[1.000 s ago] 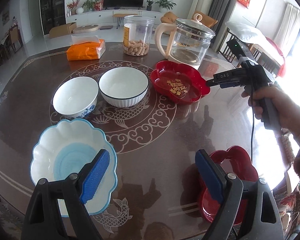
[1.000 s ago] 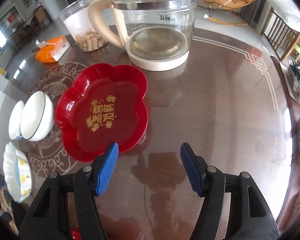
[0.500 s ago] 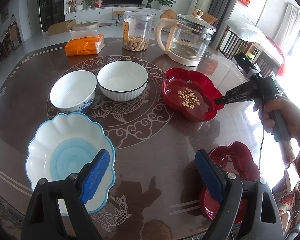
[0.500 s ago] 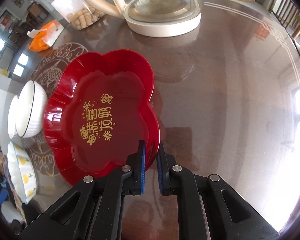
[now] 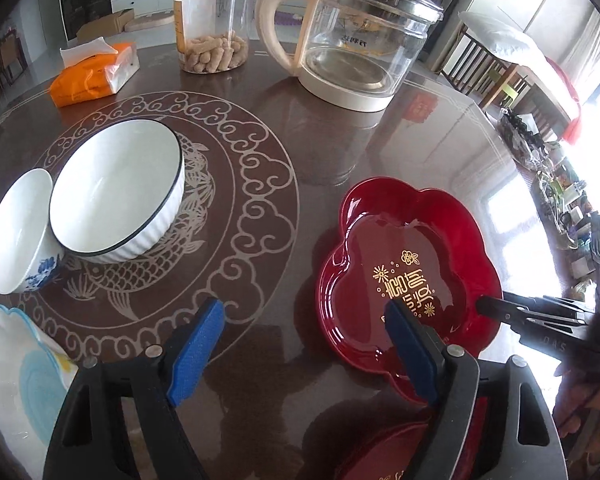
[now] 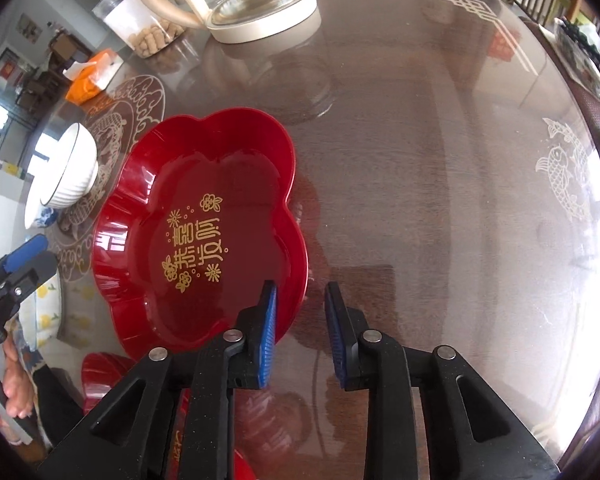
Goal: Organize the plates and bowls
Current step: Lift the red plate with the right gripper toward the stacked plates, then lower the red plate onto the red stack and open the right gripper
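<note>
- The right gripper (image 6: 300,332) was found with its jaws parted, having just been opening; the near rim of the red flower-shaped plate (image 6: 198,232) stood between the pads, with a gap visible on the outer side, so no pinch was recorded.
- That plate, marked with gold characters, was seen low over the dark round table (image 6: 440,160), its near edge overlapping a second red plate (image 5: 412,452) of like shape lying nearer the cameras.
- The left gripper (image 5: 308,352) was observed spread wide, its jaws having just been closing somewhat; nothing was pressed between them, though its right pad stood over the red plate's near rim.
- A ribbed white bowl (image 5: 116,196) and a smaller blue-patterned bowl (image 5: 16,232) were noted touching, on the table's left.
- A scalloped white-and-blue dish (image 5: 20,376) lay near the left edge.
- A glass kettle (image 5: 352,40), a snack jar (image 5: 212,20) and an orange tissue pack (image 5: 96,72) were recorded at the far side.
</note>
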Available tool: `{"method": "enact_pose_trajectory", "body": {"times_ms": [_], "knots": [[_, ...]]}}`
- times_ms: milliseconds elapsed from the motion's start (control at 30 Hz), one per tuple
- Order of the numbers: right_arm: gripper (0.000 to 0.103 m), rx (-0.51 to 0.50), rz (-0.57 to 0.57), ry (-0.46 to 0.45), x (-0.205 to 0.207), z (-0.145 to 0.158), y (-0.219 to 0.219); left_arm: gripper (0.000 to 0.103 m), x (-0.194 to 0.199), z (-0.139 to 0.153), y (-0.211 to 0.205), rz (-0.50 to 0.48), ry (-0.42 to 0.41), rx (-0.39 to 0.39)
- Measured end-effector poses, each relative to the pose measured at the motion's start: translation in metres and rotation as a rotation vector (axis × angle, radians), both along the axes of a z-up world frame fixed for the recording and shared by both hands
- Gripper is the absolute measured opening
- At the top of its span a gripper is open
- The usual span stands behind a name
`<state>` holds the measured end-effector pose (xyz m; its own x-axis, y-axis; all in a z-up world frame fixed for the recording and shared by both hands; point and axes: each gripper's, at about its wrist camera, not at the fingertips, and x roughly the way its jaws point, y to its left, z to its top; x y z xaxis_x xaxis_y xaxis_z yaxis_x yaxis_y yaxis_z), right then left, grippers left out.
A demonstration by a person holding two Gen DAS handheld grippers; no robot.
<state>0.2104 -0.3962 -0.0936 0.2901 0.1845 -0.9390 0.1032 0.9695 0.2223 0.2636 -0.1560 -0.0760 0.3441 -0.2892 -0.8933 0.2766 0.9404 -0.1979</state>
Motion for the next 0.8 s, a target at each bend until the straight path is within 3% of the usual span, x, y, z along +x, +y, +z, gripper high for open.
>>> {"method": "enact_pose_trajectory", "body": {"times_ms": [100,233,333,367,500,667,800], "knots": [[0.037,0.001,-0.011,-0.009,-0.001,-0.002,-0.004,0.059,0.01,-0.015,-0.013,-0.006,0.039,0.009],[0.037,0.038,-0.018,-0.034,0.006,-0.007,-0.005,0.006,0.02,-0.034,-0.017,0.005,0.087,-0.018],[0.028,0.084,-0.02,-0.068,0.014,-0.012,-0.006,0.004,0.018,-0.033,-0.018,0.0,0.076,-0.044],[0.008,0.096,-0.012,-0.065,0.015,-0.013,-0.005,0.004,0.016,-0.03,-0.018,-0.01,0.071,-0.046],[0.008,0.071,-0.021,-0.101,0.009,0.001,-0.002,0.003,0.003,0.005,-0.015,-0.04,0.009,-0.067],[0.009,0.091,-0.011,-0.205,-0.027,0.06,0.009,0.004,-0.027,0.066,-0.001,-0.104,-0.099,-0.098],[0.012,0.112,-0.02,-0.243,-0.078,0.096,0.022,0.006,-0.059,0.082,0.009,-0.162,-0.106,-0.113]]}}
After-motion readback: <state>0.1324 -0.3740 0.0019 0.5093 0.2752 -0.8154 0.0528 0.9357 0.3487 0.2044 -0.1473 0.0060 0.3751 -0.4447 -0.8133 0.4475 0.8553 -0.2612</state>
